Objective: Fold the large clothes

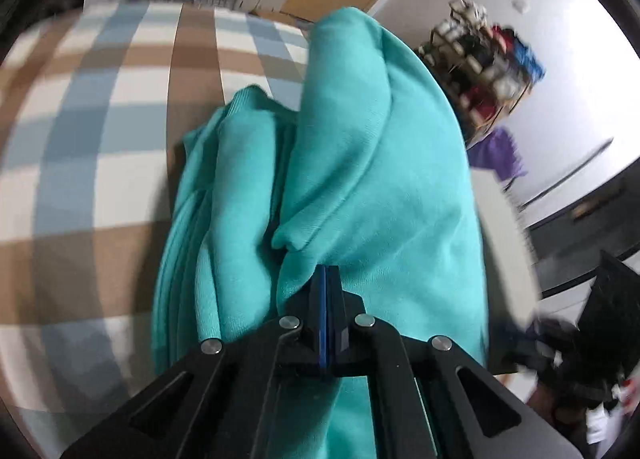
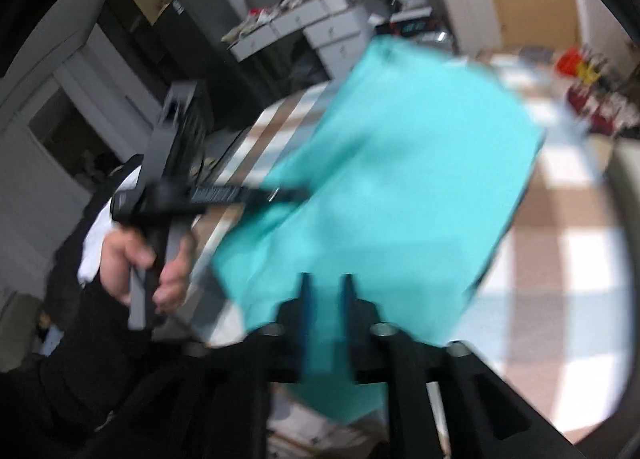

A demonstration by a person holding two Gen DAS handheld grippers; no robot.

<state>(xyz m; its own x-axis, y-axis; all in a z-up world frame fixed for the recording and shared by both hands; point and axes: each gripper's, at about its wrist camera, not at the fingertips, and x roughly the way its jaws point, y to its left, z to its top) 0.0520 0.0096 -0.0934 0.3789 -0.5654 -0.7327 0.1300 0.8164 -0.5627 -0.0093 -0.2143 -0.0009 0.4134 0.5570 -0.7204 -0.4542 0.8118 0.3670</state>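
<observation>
A large turquoise garment lies bunched in thick folds on a table with a brown, blue and white checked cloth. My left gripper is shut, pinching a fold of the garment at its near edge. In the blurred right wrist view the garment is raised in a broad sheet over the table. My right gripper has its fingers apart, with turquoise fabric in the gap and hanging below. At the left a person's hand holds the left gripper, whose tips reach the garment's edge.
A cluttered shelf and a purple cloth stand beyond the table's right side. Grey drawer units and boxes line the far wall. The person's dark sleeve is at the lower left.
</observation>
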